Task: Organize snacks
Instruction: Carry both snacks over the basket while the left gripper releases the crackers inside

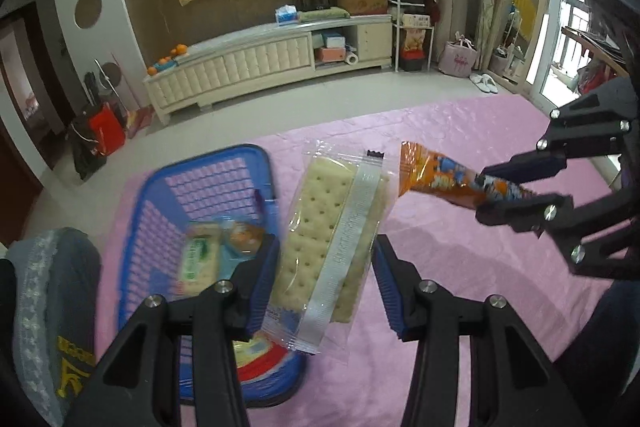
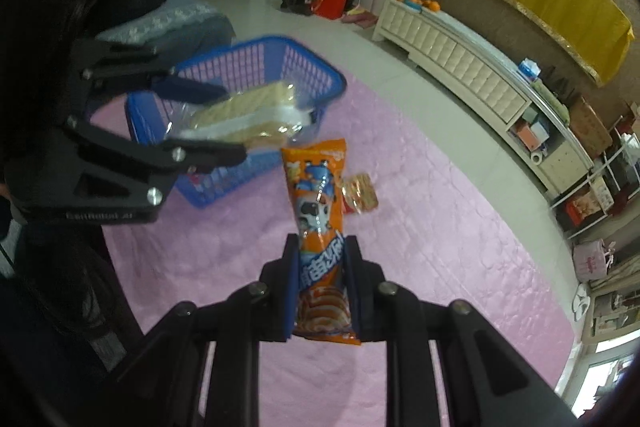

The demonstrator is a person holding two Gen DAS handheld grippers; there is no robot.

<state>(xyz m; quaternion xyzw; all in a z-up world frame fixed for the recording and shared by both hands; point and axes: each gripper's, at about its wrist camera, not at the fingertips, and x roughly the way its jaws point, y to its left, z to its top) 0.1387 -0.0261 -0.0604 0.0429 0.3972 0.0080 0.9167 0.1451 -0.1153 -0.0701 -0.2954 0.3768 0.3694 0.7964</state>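
Note:
A clear-wrapped cracker pack (image 1: 328, 239) hangs between the fingers of my left gripper (image 1: 326, 267), above the right edge of a blue plastic basket (image 1: 160, 195); the right pad stands slightly off the pack. The basket holds several snack packets (image 1: 218, 247). My right gripper (image 2: 322, 267) is shut on an orange snack packet (image 2: 320, 211), held above the pink tablecloth. It shows in the left wrist view (image 1: 504, 195) at right, with the packet (image 1: 436, 175). The left gripper (image 2: 228, 123) and crackers (image 2: 248, 115) show over the basket (image 2: 256, 67) in the right wrist view.
A small wrapped snack (image 2: 360, 193) lies on the pink cloth (image 2: 420, 247) beyond the orange packet. A grey-blue cushioned seat (image 1: 48, 307) stands left of the basket. A long cream cabinet (image 1: 272, 59) runs along the far wall.

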